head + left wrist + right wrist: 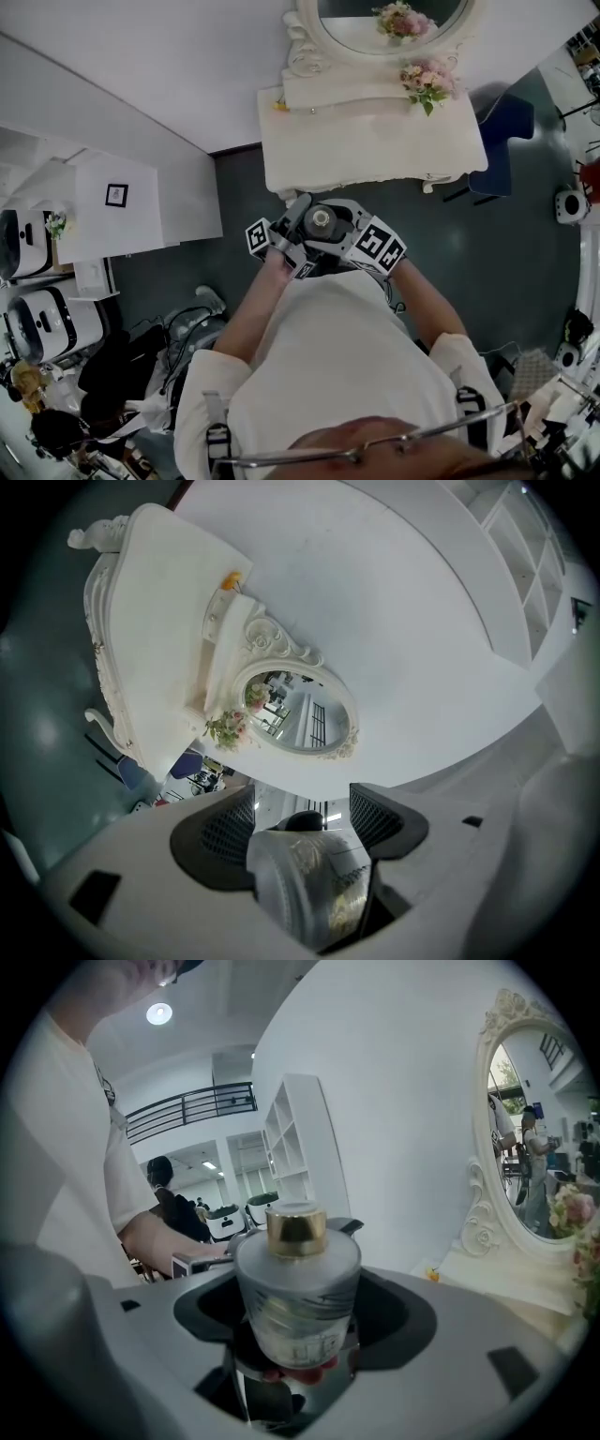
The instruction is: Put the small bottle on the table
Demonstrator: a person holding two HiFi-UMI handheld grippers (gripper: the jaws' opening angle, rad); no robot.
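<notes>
Dressing desk (375, 141) against the wall, its white top largely bare out to the scalloped front edge. An oval mirror (356, 23) stands at the back, flowers (427, 82) occupy the rear right corner, and grey floor (497, 272) lies open in front. The small bottle (321, 220) is held in the air near the person's chest, short of the desk's front edge. Left gripper (300, 822) and right gripper (298, 1288) meet there, the jaws of each clenched on the bottle's frosted body. Its gold cap (296, 1229) points up.
</notes>
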